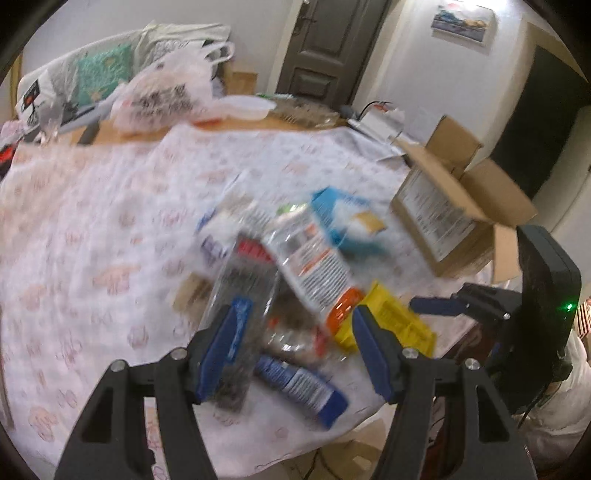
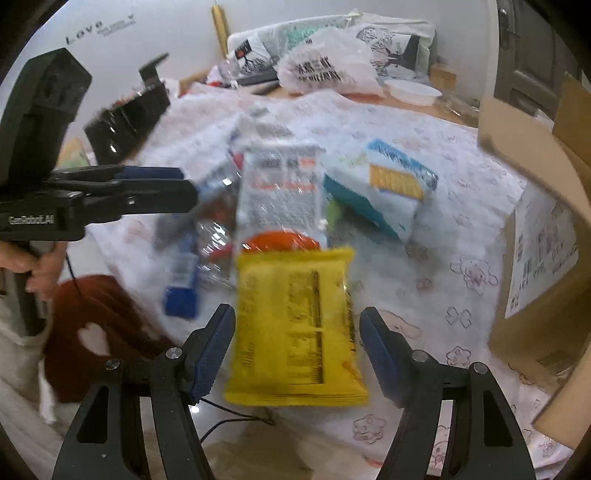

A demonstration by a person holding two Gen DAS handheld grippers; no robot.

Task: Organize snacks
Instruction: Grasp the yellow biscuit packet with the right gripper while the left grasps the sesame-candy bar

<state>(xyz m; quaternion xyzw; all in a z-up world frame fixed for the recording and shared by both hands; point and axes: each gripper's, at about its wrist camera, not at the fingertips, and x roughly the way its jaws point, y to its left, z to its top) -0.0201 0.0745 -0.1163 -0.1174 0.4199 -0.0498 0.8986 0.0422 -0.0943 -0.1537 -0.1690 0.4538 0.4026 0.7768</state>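
- Snacks lie in a loose pile (image 1: 295,266) at mid-frame on a bench under a white cloth with pink prints (image 1: 92,229); motion blur smears most labels.
- Yellow packet (image 2: 295,328) with black print sits nearest, low in the right wrist view, a clear pouch with an orange base (image 2: 282,199) just above it, a blue-and-white box (image 2: 391,184) to the upper right, and a blue wrapper (image 2: 181,280) to the left.
- Right gripper (image 2: 297,350) has released jaws either side of the yellow packet, pads apart from it.
- Left gripper (image 1: 295,343) has released jaws above the pile, grasping nothing.
- Open cardboard box (image 1: 450,218) stands right of the pile.
- Only the left wrist view shows a dark door (image 1: 325,44) and a wall picture (image 1: 463,22).
- Only the right wrist view shows a hand (image 2: 40,266) on the left gripper's handle, wall lettering and a dark red garment with a white heart (image 2: 96,332).
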